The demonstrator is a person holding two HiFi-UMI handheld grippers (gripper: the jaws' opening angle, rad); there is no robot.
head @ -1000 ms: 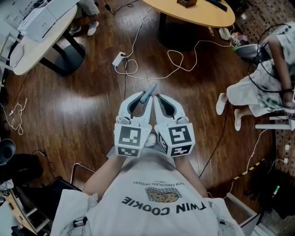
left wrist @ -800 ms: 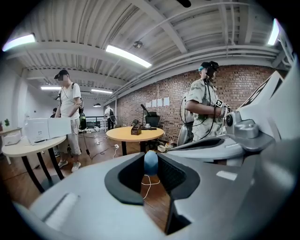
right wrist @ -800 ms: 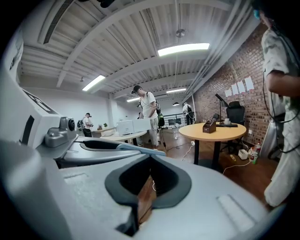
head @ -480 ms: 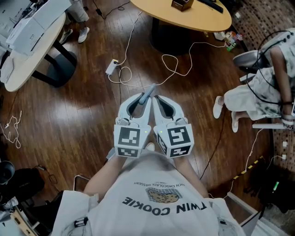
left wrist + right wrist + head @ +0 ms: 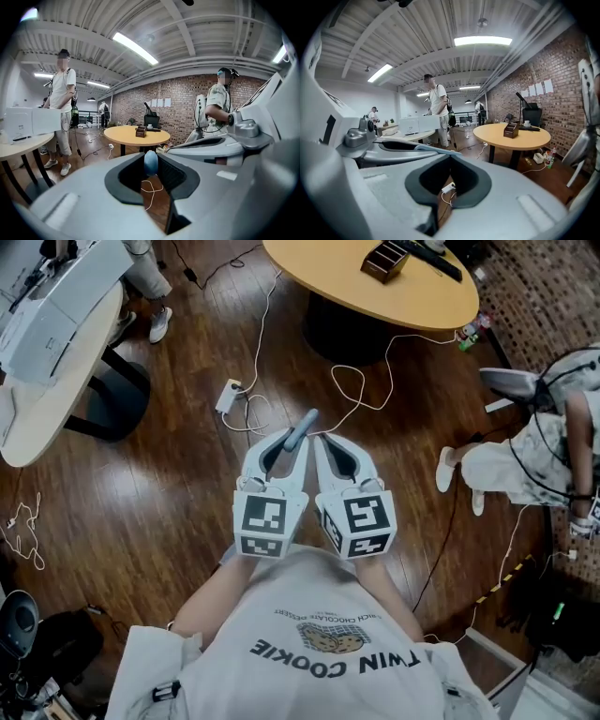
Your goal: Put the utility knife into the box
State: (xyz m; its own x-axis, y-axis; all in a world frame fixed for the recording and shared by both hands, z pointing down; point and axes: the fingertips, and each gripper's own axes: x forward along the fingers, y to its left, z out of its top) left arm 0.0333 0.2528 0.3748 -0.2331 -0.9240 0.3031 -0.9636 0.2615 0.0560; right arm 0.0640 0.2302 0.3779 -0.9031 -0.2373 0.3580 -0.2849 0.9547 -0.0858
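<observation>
A blue-grey utility knife [image 5: 302, 427] sticks forward out of my left gripper [image 5: 292, 443], whose jaws are shut on its handle. In the left gripper view the knife's rounded end [image 5: 151, 162] sits pinched between the dark pads of the left gripper [image 5: 151, 157]. My right gripper [image 5: 323, 441] is held close beside it, shut with nothing in it; its tips [image 5: 450, 157] meet over bare floor. The small dark brown box [image 5: 384, 259] stands on the round wooden table [image 5: 427, 298] ahead, also visible as the box [image 5: 140, 131] and box [image 5: 511, 130]. Both grippers are held over the wooden floor, well short of the table.
A white power strip with looping cable [image 5: 228, 395] lies on the floor ahead to the left. A white table [image 5: 52, 362] stands at the left. A seated person [image 5: 530, 451] is at the right, and a standing person [image 5: 63, 93] at the left table.
The floor has slid toward me in the head view and the round table with the box has come nearer. Both grippers keep the same pose, the knife still held.
</observation>
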